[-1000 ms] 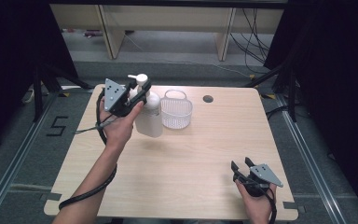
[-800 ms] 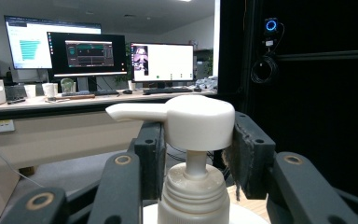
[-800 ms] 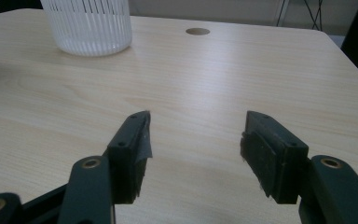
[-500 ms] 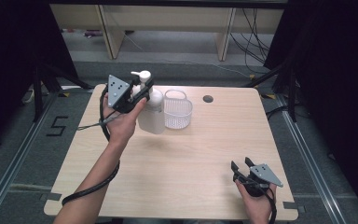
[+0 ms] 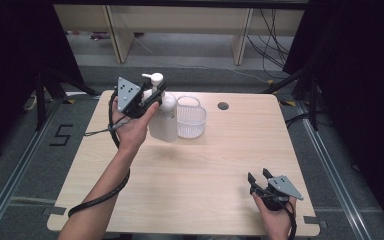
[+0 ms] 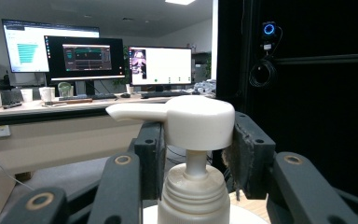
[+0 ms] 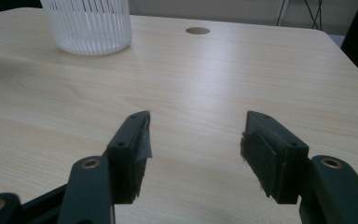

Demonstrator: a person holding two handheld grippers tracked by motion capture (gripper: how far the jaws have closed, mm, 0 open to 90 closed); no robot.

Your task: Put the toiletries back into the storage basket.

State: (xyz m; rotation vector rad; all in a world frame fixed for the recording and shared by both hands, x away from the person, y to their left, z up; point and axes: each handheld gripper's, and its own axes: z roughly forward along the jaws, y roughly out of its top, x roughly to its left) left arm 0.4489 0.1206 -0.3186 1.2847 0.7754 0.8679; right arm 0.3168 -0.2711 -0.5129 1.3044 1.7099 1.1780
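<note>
A white pump bottle stands out beside a clear ribbed basket at the back of the wooden table. My left gripper is shut on the bottle's pump head, one pad on each side, with the spout pointing left in the left gripper view. The bottle's threaded neck sits just below my jaws. I cannot tell whether its base touches the table. At the front right corner my right gripper rests low over the table. It is open, with bare wood between its pads.
A round cable hole lies in the tabletop behind the basket, right of it. The basket and the hole are far ahead of the right gripper. Shelving and cables stand beyond the table's far edge.
The left hand with the bottle has risen slightly and drifted a little toward the basket. The right gripper has kept still.
</note>
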